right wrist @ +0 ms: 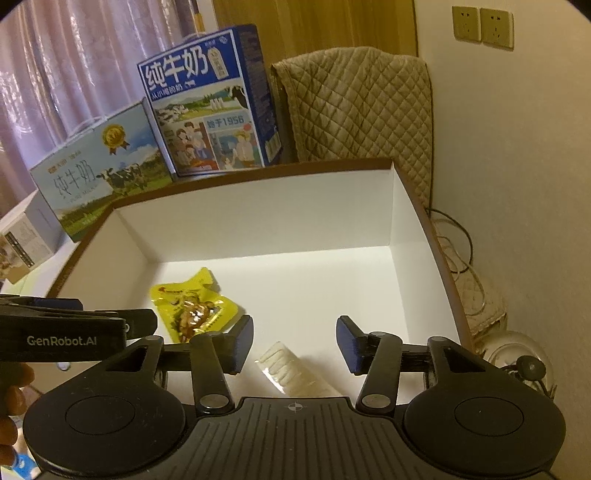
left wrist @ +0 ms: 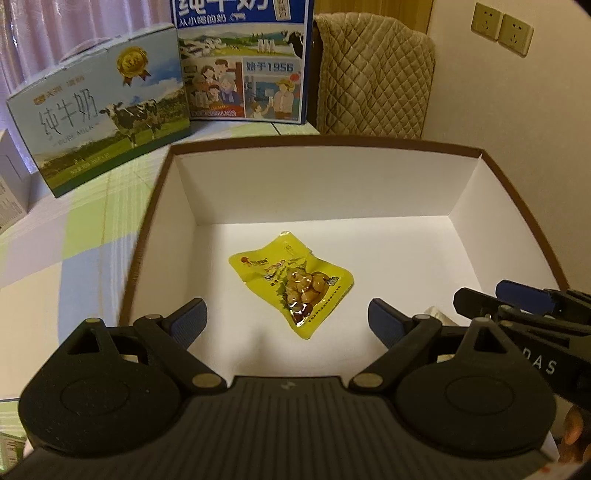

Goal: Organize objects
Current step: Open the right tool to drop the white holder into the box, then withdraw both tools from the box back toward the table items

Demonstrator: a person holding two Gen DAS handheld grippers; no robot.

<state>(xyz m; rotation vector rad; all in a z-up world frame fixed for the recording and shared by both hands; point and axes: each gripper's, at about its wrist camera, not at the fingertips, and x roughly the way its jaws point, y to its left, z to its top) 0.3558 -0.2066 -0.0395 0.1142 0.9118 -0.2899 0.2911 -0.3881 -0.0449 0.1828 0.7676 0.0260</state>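
Yellow snack packet (left wrist: 291,282) flat in white box (left wrist: 332,184), ahead between spread, empty left fingers (left wrist: 192,319); right fingers (right wrist: 243,343) spread too.

Open box (left wrist: 480,192) on the counter (left wrist: 55,266); snack packet (left wrist: 291,282) lying flat on the box floor, left of centre; a second, ridged packet (right wrist: 291,369) nearer the front wall, to its right; two milk cartons behind the box, the lower one (left wrist: 107,125) left of the taller one (left wrist: 243,62); quilted cover (left wrist: 373,74) right of the taller carton; wall sockets (left wrist: 502,31) above, far right.
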